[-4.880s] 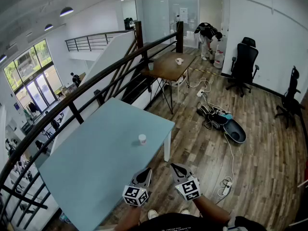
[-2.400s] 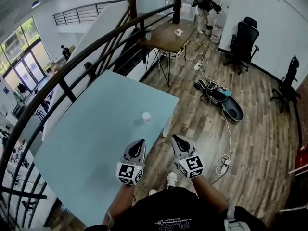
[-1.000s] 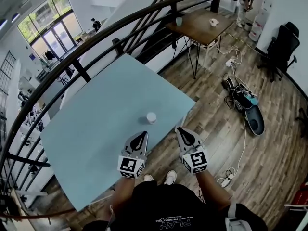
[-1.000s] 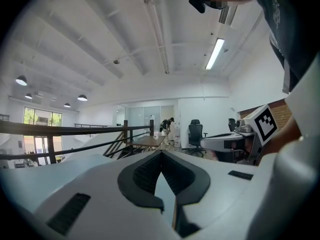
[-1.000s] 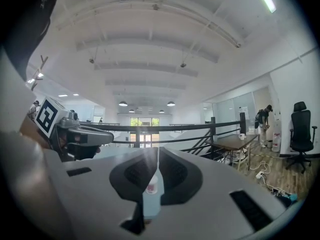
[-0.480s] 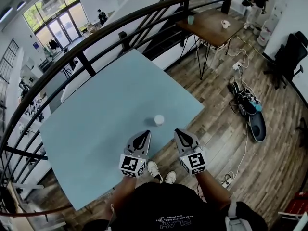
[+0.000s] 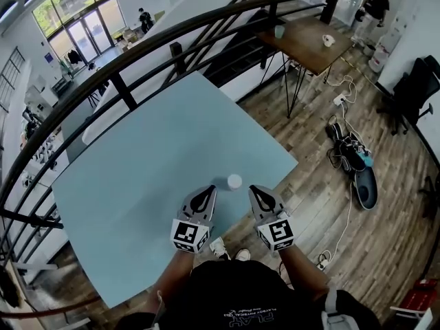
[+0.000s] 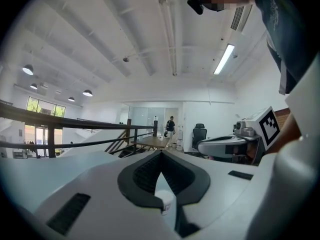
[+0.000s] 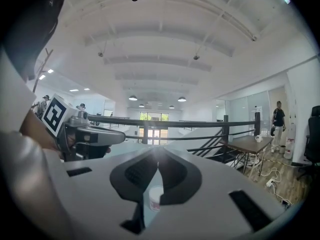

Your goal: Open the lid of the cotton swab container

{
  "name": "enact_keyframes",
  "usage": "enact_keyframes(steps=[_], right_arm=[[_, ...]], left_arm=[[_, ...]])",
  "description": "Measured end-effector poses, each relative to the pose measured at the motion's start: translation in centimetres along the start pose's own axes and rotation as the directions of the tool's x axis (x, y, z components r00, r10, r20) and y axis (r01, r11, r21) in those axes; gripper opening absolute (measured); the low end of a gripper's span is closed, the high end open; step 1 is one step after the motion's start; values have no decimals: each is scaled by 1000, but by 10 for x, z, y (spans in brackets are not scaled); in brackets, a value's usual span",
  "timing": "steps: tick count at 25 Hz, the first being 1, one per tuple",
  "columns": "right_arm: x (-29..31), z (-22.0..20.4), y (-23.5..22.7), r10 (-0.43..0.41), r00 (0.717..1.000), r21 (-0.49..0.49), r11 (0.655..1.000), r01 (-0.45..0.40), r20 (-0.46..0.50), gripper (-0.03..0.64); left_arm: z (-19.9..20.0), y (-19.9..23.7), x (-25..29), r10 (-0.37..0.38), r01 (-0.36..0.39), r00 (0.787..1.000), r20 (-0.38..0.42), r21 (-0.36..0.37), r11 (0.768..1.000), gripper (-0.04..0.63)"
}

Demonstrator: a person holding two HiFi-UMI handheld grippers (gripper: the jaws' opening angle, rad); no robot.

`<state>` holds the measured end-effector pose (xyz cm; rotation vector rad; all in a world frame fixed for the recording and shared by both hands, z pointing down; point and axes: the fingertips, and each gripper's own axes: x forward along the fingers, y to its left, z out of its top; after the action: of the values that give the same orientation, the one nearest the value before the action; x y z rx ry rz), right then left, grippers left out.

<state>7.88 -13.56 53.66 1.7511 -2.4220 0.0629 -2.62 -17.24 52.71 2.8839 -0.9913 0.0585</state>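
A small white cotton swab container (image 7: 234, 181) with its lid on stands upright near the front edge of the light blue table (image 7: 158, 163). Both grippers hover just short of it, held side by side. My left gripper (image 7: 203, 194) is shut and empty, its tip to the lower left of the container. My right gripper (image 7: 259, 194) is shut too, with its tip to the lower right. In the left gripper view the container (image 8: 165, 203) shows low down past the closed jaws. It shows the same way in the right gripper view (image 9: 155, 198).
A black railing (image 7: 172, 47) runs behind the table. A wooden table (image 7: 309, 43) with cups stands at the far right. Cables and a dark bag (image 7: 354, 160) lie on the wood floor, an office chair (image 7: 416, 88) stands beyond, and a person (image 7: 377, 2) is far off.
The view has come closer to the blue table, and the container now sits just ahead of the two gripper tips. Both grippers stay shut and side by side.
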Motion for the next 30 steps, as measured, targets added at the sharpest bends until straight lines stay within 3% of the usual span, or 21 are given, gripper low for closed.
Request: enact_keyframes(steps=[13, 30], right_arm=[[25, -9, 10, -51, 998, 13, 999, 51, -37, 21], [37, -57, 5, -46, 996, 106, 993, 55, -77, 21]], left_arm=[[-22, 26, 2, -53, 52, 998, -23, -62, 997, 12], [-65, 22, 18, -97, 94, 992, -82, -43, 995, 12]])
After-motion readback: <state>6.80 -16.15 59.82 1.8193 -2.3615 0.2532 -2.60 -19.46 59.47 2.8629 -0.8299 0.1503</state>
